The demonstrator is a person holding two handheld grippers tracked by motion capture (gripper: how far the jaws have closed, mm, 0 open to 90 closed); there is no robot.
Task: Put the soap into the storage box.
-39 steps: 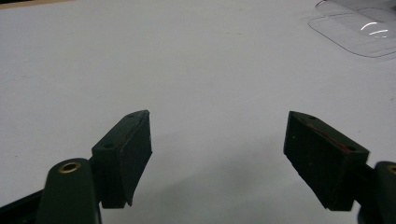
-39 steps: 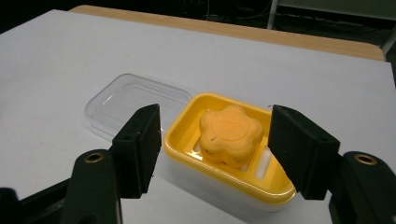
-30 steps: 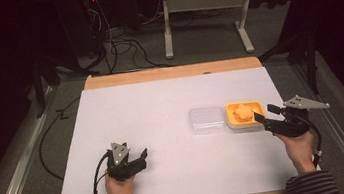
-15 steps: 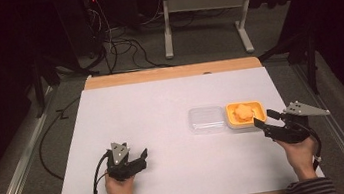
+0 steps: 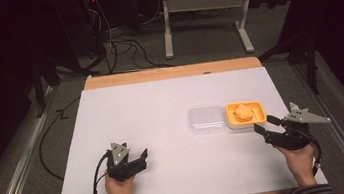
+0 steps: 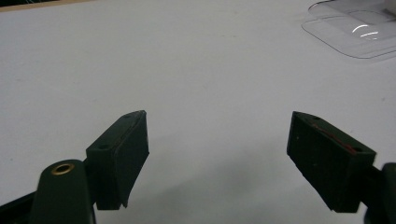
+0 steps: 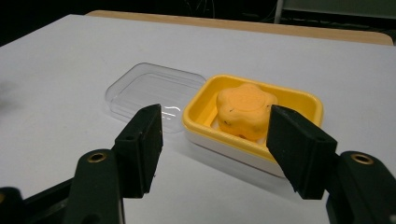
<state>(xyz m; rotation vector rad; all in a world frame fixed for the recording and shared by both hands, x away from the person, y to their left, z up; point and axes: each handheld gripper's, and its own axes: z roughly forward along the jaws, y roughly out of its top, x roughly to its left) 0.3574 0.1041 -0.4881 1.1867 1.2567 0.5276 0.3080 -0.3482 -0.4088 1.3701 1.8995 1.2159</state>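
Two tongs show in the high view, one in each of the person's hands: the left tongs [image 5: 142, 156] rest near the front edge of the white surface [image 5: 151, 110], and the right tongs [image 5: 263, 124] sit just in front of the one yellow soap dish [image 5: 258, 111]. One orange flower-shaped soap [image 5: 244, 111] lies inside that dish, and one clear lid [image 5: 206, 118] lies flat on the surface, touching the dish's left side. Against the earlier frames from this camera, the right tongs have drawn back a little from the dish toward the person's edge of the surface, while the left tongs, the dish, the soap and the lid lie as before. One pair of black jaws rises in the left gripper view, the left tongs [image 6: 217, 158] standing wide apart with bare surface [image 6: 140, 56] between them; a corner of the clear lid [image 6: 355, 32] shows at the top right. One further pair shows in the right gripper view, where the right tongs [image 7: 215, 135] stand apart with nothing gripped, their jaws a little way short of the near rim of the soap dish [image 7: 196, 112]; the soap [image 7: 245, 109] sits in the tray and the lid [image 7: 144, 91] lies to its left, its edge against the dish.
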